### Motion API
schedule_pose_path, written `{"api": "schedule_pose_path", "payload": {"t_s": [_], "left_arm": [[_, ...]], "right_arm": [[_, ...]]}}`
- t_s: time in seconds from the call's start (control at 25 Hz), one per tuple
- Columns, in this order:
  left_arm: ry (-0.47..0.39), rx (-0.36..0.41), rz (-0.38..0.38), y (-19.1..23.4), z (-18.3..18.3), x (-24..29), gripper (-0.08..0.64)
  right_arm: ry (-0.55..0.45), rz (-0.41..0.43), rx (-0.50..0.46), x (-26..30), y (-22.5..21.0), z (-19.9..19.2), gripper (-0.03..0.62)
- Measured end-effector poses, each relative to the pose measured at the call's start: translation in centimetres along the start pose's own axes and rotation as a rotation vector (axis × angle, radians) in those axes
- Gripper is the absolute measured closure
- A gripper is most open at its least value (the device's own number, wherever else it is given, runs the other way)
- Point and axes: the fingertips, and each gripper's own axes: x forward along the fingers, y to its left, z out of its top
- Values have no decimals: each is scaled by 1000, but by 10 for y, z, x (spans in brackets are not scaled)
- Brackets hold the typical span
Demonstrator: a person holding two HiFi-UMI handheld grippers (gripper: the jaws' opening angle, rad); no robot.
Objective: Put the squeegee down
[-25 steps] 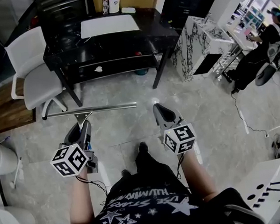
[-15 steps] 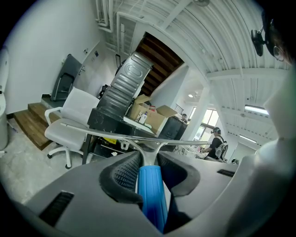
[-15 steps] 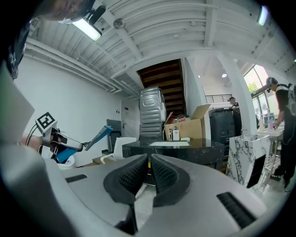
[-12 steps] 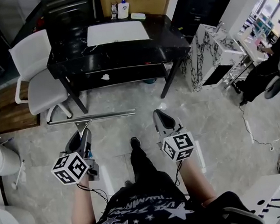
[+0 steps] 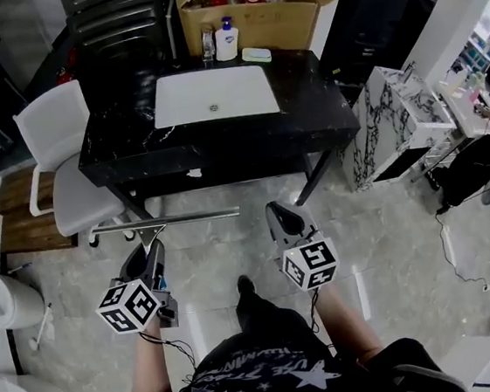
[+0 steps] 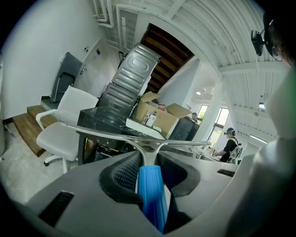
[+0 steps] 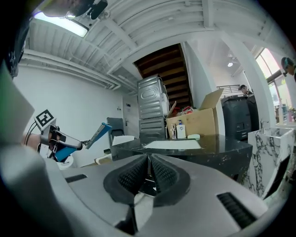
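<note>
The squeegee, a long metal blade bar on a blue ribbed handle, is not yet put down; it is carried above the floor, its handle clamped between the jaws of the left hand-held gripper, the bar lying crossways just ahead of the jaw tips; the black marble-patterned bench just beyond looks the likely resting place; the right hand-held gripper is clenched on nothing; both forearms reach forward side by side, tilted slightly downward.
</note>
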Motion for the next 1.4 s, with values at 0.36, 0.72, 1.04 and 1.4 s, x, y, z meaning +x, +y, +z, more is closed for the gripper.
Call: {"api": "schedule_pose_path", "payload": {"t_s": [0.36, 0.72, 1.04, 1.4], "left_arm": [[-6, 7, 40, -2, 42, 105, 422], [-56, -35, 97, 15, 68, 140, 423], [-70, -1, 131, 55, 114, 174, 422], [-61, 11, 147, 128, 184, 250, 422]], "right_arm": [[-12, 69, 23, 94, -75, 30, 537], [10, 111, -6, 134, -98, 38, 537], [1, 116, -10, 189, -90, 45, 537], [-28, 80, 35, 295, -102, 70, 537]]}}
